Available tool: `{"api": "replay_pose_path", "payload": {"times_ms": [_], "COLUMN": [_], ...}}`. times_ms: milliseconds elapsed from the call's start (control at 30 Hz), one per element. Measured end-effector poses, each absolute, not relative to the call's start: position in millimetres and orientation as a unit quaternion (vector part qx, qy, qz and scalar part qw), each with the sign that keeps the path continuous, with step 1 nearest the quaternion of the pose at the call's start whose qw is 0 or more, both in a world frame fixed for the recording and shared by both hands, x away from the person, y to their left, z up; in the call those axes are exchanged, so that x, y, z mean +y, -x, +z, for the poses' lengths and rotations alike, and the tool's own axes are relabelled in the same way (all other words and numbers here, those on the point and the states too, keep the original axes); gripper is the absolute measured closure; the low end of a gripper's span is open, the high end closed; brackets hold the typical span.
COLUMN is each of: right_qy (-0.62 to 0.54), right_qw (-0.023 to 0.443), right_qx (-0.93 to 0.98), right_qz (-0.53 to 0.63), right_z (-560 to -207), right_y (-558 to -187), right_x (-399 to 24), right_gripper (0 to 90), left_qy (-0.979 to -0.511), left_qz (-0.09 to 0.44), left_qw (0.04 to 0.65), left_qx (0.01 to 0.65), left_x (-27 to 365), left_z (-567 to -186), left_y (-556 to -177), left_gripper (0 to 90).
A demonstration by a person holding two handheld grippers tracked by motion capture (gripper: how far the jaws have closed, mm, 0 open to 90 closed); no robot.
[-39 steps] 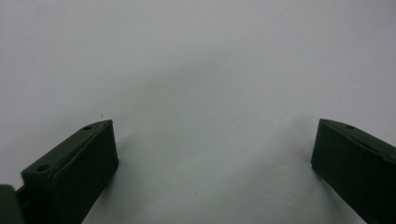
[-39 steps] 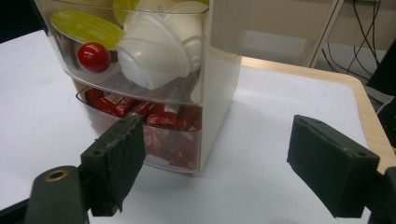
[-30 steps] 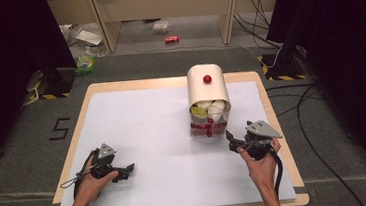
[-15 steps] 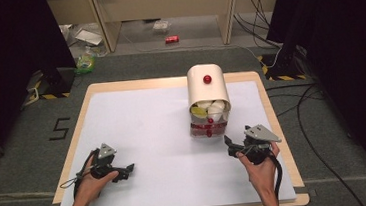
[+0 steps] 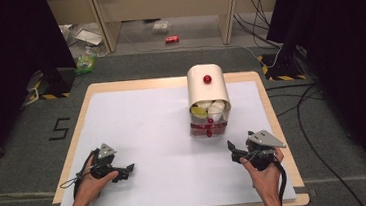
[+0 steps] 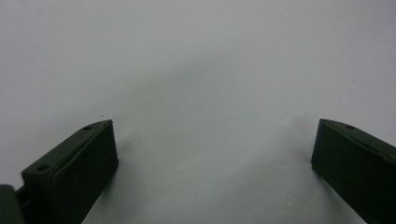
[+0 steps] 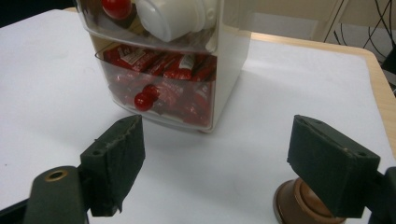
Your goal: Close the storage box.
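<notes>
Right gripper view looks straight at the small drawer cabinet (image 7: 163,60), a cream plastic box with clear drawer fronts standing on the white table sheet (image 7: 280,93). Two drawers can be counted: the lower drawer (image 7: 159,93) packed with red sachets, the upper drawer (image 7: 154,28) holding white cups. Each front carries one red ball knob; the lower knob (image 7: 142,101) sits just ahead of the right gripper (image 7: 215,154), whose jaws stand wide apart with nothing between them. A third red knob (image 5: 207,79) sits on the cabinet's rounded top in the high view.

The cabinet looks light and rigid, so it would likely slide or tip toward the person if a drawer is pulled hard. The knob is the sensible place to take hold: small, round and glossy, it may slip unless the pads close squarely across it. The thin clear fronts would probably flex if pinched.

A brown round object (image 7: 299,205), possibly a knob or lid, lies partly hidden behind the right jaw; what it is cannot be told.

The left gripper (image 5: 126,170) rests near the table's front left, well apart from the cabinet, its jaws released over bare sheet. Two grippers, one cabinet.
</notes>
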State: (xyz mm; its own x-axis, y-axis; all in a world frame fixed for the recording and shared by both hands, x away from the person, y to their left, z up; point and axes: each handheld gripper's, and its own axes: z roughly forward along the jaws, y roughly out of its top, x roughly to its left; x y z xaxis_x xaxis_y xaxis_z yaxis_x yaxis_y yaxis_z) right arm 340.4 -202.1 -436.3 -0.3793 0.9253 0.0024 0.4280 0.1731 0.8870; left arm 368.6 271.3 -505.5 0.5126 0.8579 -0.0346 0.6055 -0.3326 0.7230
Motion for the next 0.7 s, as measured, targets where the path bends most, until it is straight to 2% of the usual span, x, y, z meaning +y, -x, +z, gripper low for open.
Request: {"api": "replay_pose_path", "payload": {"times_ms": [700], "right_qy": [-0.477], "right_qw": [0.265], "right_qx": [0.728], "right_qz": [0.415], "right_z": [-452.0], "right_y": [-320.0], "right_x": [-210.9], "right_gripper": [16.9], "left_qy": [-0.796], "left_qz": [0.18], "left_qw": [0.35], "left_qx": [0.459], "left_x": [271.4], "left_z": [-505.5], "left_y": [-368.5], "left_gripper": [0.0]}}
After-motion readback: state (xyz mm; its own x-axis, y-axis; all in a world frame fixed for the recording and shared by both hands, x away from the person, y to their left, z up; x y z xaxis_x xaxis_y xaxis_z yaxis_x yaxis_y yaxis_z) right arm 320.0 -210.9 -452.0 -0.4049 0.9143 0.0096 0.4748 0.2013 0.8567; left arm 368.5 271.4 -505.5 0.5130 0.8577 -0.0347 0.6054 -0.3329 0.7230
